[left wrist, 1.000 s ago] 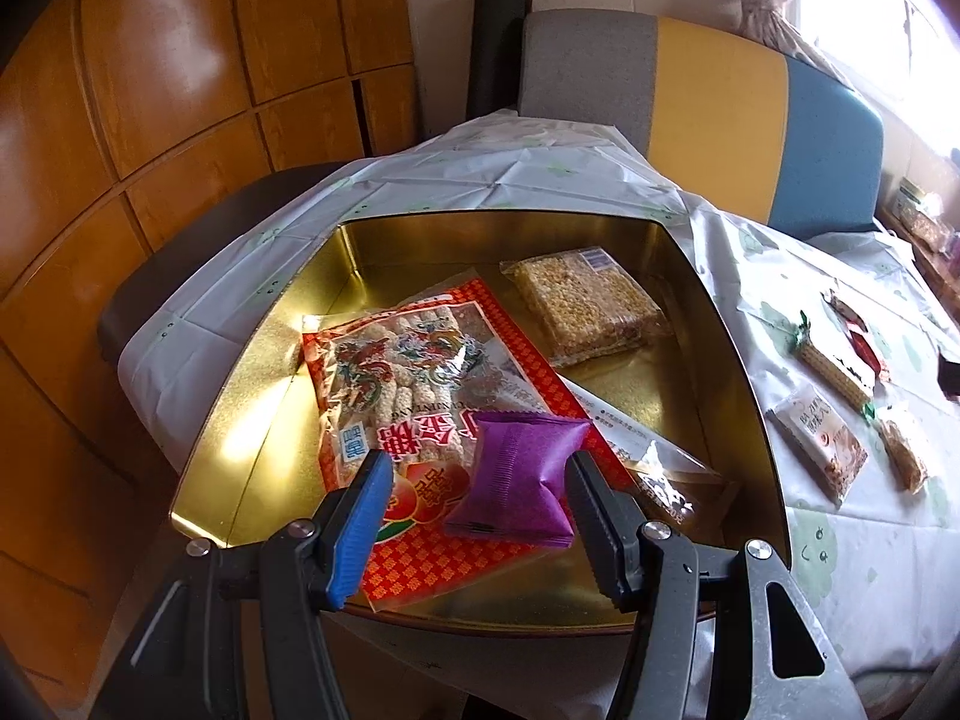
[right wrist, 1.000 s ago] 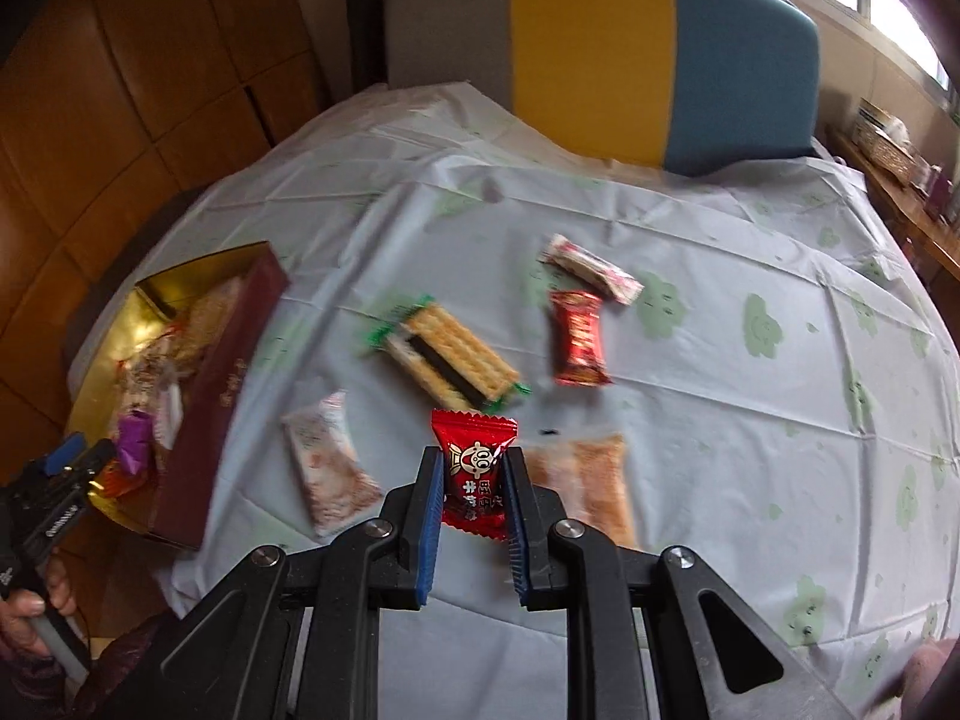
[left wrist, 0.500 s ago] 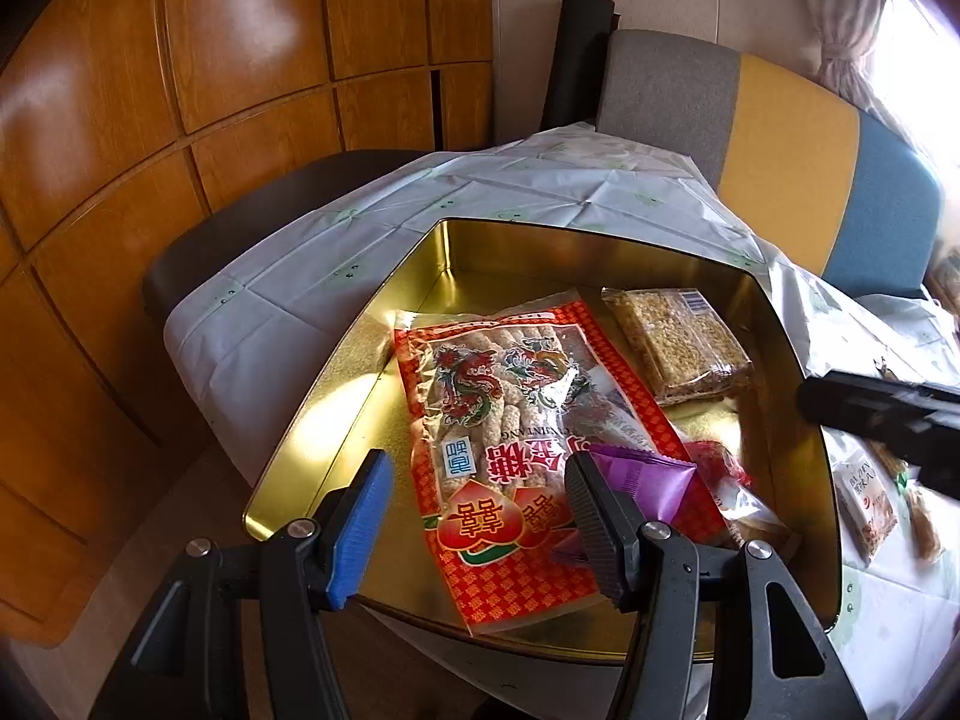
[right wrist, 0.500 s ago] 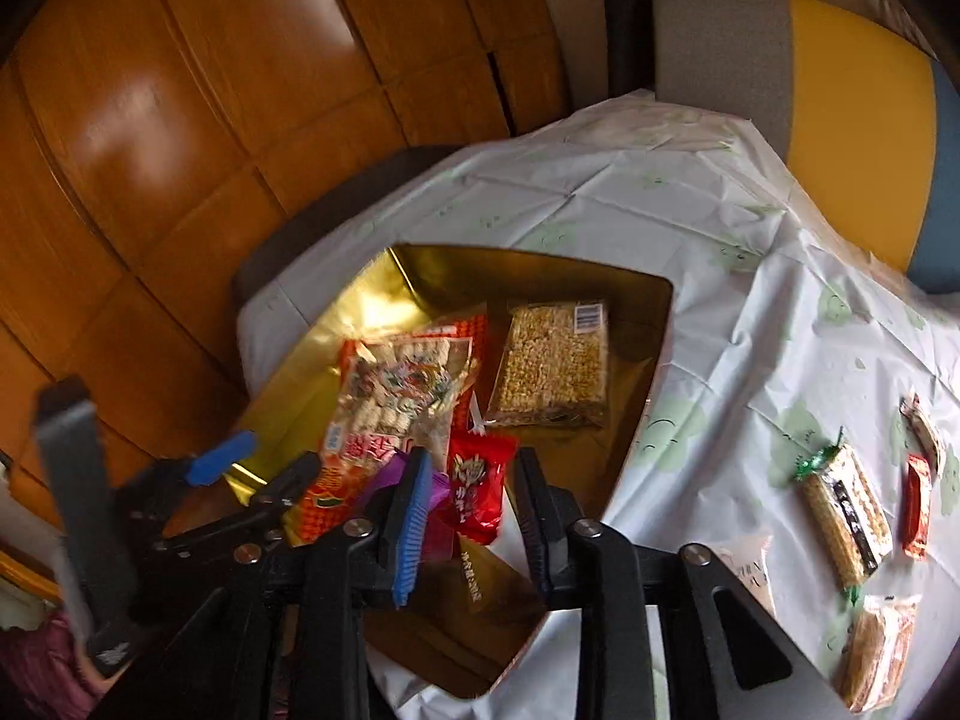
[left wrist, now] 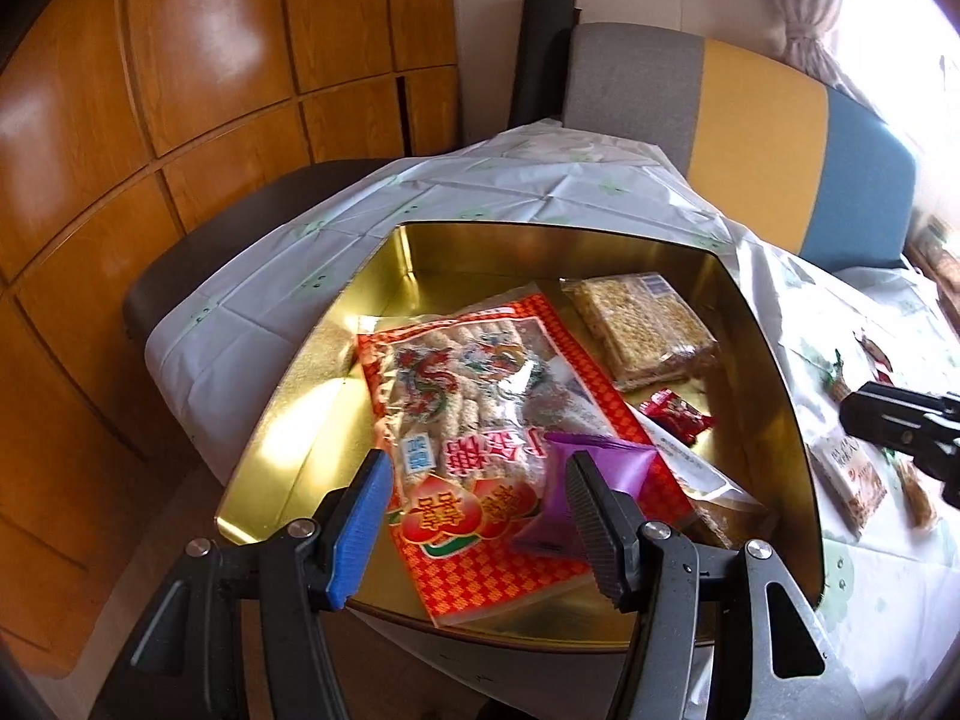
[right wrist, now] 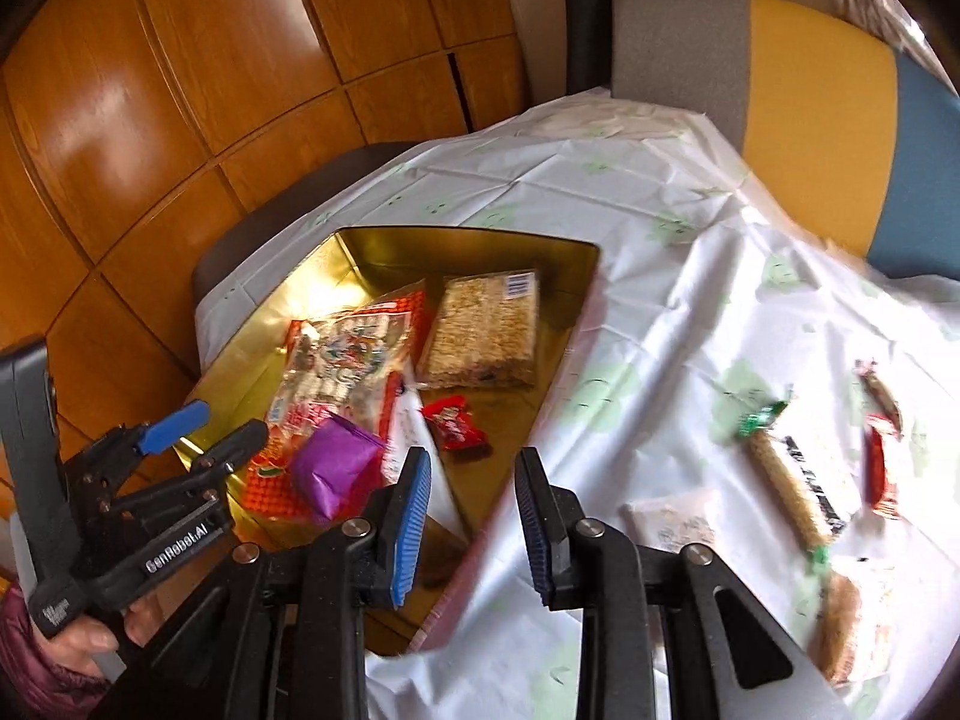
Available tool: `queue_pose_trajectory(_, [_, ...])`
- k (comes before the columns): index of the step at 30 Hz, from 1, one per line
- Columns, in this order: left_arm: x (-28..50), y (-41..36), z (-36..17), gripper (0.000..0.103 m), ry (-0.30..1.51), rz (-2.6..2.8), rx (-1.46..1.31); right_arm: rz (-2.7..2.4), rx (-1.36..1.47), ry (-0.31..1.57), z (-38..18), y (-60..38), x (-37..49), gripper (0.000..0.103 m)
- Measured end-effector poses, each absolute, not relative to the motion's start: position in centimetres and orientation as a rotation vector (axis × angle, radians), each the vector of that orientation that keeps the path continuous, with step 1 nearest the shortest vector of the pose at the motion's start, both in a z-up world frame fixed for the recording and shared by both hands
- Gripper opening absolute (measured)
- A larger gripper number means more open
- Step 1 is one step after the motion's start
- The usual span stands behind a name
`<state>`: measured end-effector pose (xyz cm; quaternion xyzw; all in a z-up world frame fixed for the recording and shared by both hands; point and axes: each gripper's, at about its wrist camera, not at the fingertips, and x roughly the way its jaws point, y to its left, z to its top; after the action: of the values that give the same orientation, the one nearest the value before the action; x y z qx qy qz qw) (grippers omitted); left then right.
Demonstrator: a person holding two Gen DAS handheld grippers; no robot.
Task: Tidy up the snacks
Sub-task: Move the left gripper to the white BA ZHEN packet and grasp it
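The step in hand looks like loading loose snacks into the gold tin (left wrist: 774, 360), with several packets in and several not. Both tools are empty: the left gripper (left wrist: 474, 516) stands with its jaws spread wide over the near rim of the tin, and the right gripper (right wrist: 474, 504) is also spread, holding nothing, above the tin's near corner where it meets the white tablecloth (right wrist: 600, 192). Inside the tin, the big red bag of rice crackers (left wrist: 474, 414) lies flat across the middle, a clear-wrapped block of golden puffed-grain bars (left wrist: 642, 324) sits toward the far side, a small red candy packet (right wrist: 453, 423) lies on the bare gold floor beside the big bag, and a puffy purple packet (right wrist: 336, 471) rests on the big bag's near end, just by the left gripper's dark finger. To the right of the tin, well apart from it on the cloth, wait a green-ended wafer bar (right wrist: 792, 480), a pale packet (right wrist: 672, 519), two slim red packets and an orange-brown one near the edge of view. The next move probably calls for the right gripper to swing back over the cloth, close on one of these thin, slippery wrappers, likely the pale packet nearest the tin, and carry it in.
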<state>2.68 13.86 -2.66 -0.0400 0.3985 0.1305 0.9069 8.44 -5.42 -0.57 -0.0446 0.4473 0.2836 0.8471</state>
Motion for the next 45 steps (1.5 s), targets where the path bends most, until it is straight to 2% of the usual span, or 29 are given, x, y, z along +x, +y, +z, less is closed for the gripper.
queue_pose_trajectory(6, [2.6,12.2,-2.4,0.060,0.823,0.237,-0.040,0.529,-0.102,0.927,-0.1,-8.7,8.2,0.034])
queue_pose_trajectory(24, [3.0,7.6,-1.8,0.061,0.823,0.159,0.072,0.213,-0.082,0.927,0.5,-23.1,8.8,0.034])
queue_pose_trajectory(29, [3.4,5.7,-1.3,0.060,0.815,0.105,0.100,0.056,-0.049,0.956,-0.7,-28.1,9.6,0.034])
queue_pose_trajectory(35, [4.7,2.5,-0.8,0.060,0.845,-0.023,0.090,-0.153,0.117,1.060,-2.5,-33.3,10.8,0.034])
queue_pose_trajectory(41, [6.6,-1.2,-0.9,0.052,0.927,-0.149,0.054,-0.148,0.154,1.057,-2.2,-33.7,10.7,0.034])
queue_pose_trajectory(42, [6.9,-1.9,-1.1,0.047,0.949,-0.170,0.035,-0.142,0.152,1.057,-2.1,-33.6,10.7,0.034])
queue_pose_trajectory(45, [8.0,-3.5,-1.8,0.047,1.020,-0.222,-0.006,-0.133,0.146,1.052,-1.9,-33.2,10.6,0.034])
